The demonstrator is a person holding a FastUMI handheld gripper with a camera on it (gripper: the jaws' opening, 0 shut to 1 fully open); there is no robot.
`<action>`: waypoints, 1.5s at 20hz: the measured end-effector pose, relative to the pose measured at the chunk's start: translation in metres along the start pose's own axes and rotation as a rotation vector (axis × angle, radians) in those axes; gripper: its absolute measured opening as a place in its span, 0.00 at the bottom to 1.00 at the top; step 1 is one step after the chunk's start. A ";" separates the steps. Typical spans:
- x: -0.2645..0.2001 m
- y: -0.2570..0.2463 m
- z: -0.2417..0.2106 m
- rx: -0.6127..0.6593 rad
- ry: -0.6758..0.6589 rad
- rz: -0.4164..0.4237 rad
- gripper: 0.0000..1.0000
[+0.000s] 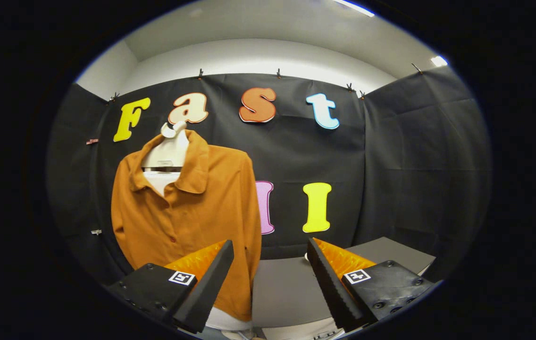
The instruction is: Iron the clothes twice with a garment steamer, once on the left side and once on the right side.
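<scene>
An orange-brown buttoned shirt (192, 208) hangs on a white mannequin torso (169, 151), beyond my fingers and to their left. Its lower hem drops behind my left finger (204, 283). My gripper (270, 252) is open, the two fingers spread wide with nothing between them. Something white (306, 257) peeks out beside my right finger tip; I cannot tell what it is.
A grey table top (287, 288) lies ahead between the fingers and stretches to the right. White objects (296, 330) show low down near the fingers' bases. The black booth cloth closes the back and the right side.
</scene>
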State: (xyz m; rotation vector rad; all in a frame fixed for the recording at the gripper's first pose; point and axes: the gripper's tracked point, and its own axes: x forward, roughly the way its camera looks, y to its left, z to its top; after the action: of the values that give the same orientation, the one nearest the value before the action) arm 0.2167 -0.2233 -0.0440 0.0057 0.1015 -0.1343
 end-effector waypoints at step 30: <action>0.133 -0.171 -0.182 0.015 0.584 -0.133 0.99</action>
State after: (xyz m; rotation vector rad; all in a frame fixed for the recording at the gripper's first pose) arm 0.3064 -0.4080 -0.2380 0.0536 0.6847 -0.2634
